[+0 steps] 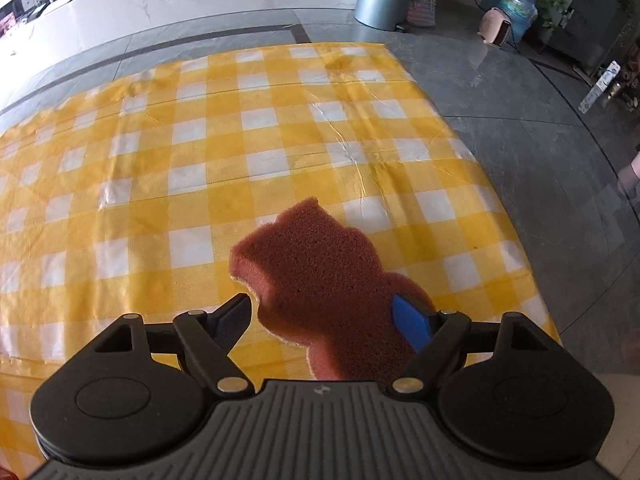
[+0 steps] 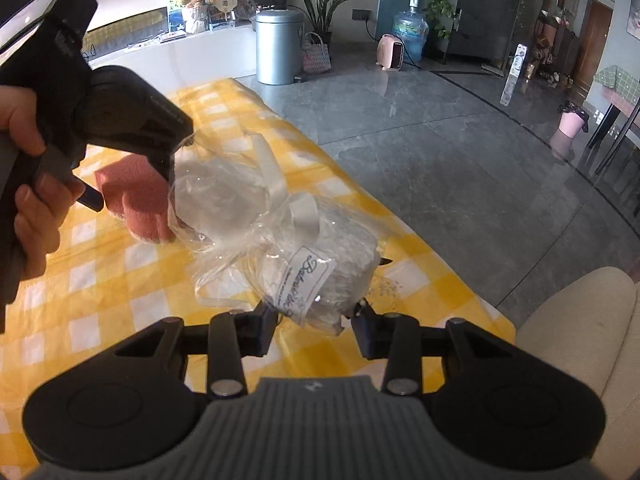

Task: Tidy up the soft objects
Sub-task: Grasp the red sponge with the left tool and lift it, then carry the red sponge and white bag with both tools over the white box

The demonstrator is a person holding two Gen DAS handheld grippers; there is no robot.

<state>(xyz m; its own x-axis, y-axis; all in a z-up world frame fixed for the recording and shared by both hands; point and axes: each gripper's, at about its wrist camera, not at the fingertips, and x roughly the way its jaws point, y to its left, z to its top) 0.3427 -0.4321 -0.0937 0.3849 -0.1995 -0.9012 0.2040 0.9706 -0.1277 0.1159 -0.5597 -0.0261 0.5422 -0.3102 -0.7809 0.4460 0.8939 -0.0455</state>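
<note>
Pink bear-shaped sponge [image 1: 320, 280] sits between the left gripper's [image 1: 326, 320] wide-open jaws, above the yellow-checked table [image 1: 160, 160]. Right gripper [image 2: 314, 332] clamps a clear-wrapped white bundle [image 2: 320, 264]; its label's cursive script is illegible.

A pink bear-shaped sponge [image 1: 320, 280] lies flat near the cloth's near edge. Just to its right sits a clear bag [image 2: 280, 248] of white stuff, crinkled.
</note>
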